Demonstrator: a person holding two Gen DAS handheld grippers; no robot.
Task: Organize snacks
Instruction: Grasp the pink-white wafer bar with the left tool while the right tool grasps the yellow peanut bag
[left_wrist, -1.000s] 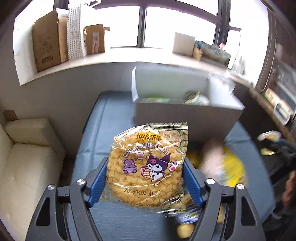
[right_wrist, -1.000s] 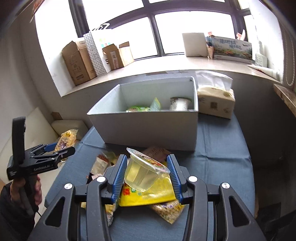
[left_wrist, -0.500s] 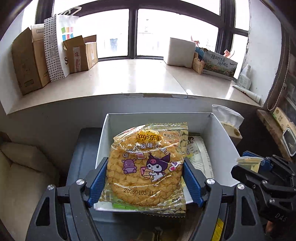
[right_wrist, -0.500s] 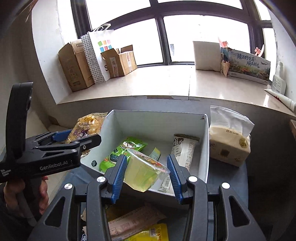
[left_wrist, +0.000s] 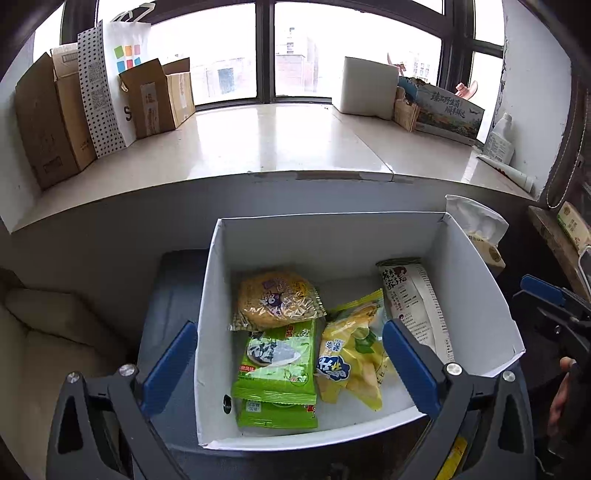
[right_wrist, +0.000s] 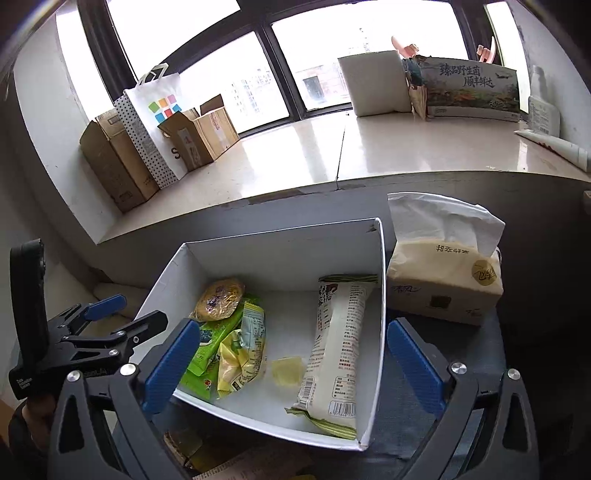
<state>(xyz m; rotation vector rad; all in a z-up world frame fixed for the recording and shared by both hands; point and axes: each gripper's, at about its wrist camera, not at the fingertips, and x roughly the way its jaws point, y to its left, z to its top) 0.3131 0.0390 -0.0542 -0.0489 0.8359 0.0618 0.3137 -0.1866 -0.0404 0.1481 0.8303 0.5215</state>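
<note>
A white open box (left_wrist: 476, 295) (right_wrist: 229, 406) stands on a blue-grey table. In it lie a round yellow chip bag (left_wrist: 275, 301) (right_wrist: 219, 299), green packets (left_wrist: 277, 362) (right_wrist: 207, 343), a yellow packet (left_wrist: 351, 358) (right_wrist: 240, 354), a long white packet (left_wrist: 413, 299) (right_wrist: 340, 339) and a clear jelly cup (right_wrist: 286, 371). My left gripper (left_wrist: 290, 363) is open and empty above the box's near edge. My right gripper (right_wrist: 290, 360) is open and empty above the box. The left gripper also shows at the left of the right wrist view (right_wrist: 110, 321).
A tissue pack (right_wrist: 443, 288) (left_wrist: 476, 232) stands right of the box. More snack packets (right_wrist: 221, 465) lie on the table below the box. A window sill holds cardboard boxes (left_wrist: 55, 114), a paper bag and a white box (left_wrist: 369, 88). A cream sofa (left_wrist: 44, 332) is at the left.
Both grippers have opened over the box. The chip bag has dropped from the left one and the jelly cup from the right one; both now lie in the box.
</note>
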